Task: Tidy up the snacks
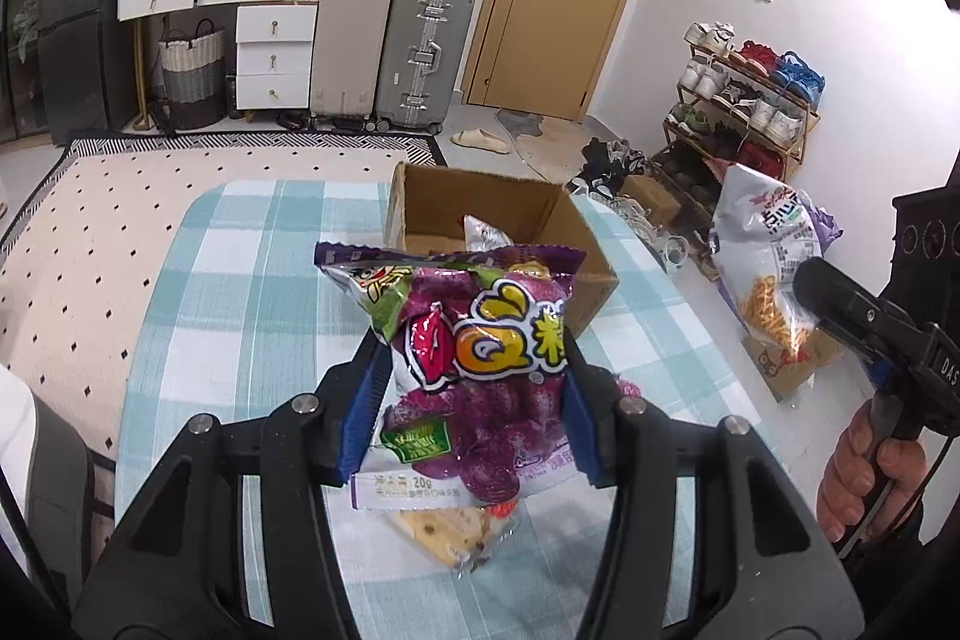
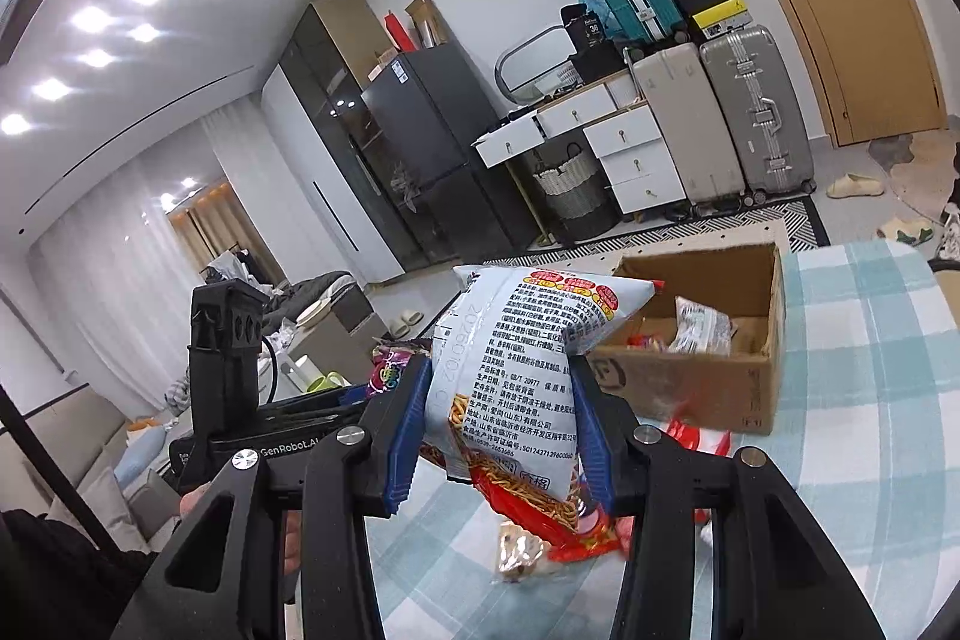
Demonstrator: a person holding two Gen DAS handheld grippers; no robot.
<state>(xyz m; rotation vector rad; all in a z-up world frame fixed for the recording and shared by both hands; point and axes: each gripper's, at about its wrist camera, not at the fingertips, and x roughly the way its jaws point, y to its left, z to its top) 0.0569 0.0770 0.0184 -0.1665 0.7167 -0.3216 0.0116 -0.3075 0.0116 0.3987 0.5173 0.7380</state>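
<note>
Left gripper (image 1: 474,394) fingers clenched on purple packet (image 1: 474,358), right gripper (image 2: 501,427) fingers on white bag (image 2: 516,376), above tabletop (image 1: 240,280).

Two grippers were counted, the left gripper (image 1: 474,388) and the right gripper (image 2: 501,436), each with one snack bag between its jaws: a purple bag (image 1: 474,340) and a white bag (image 2: 516,370). One cardboard box (image 1: 543,214) was seen mid-frame; three suitcases (image 1: 423,52) were stacked at upper centre.
</note>
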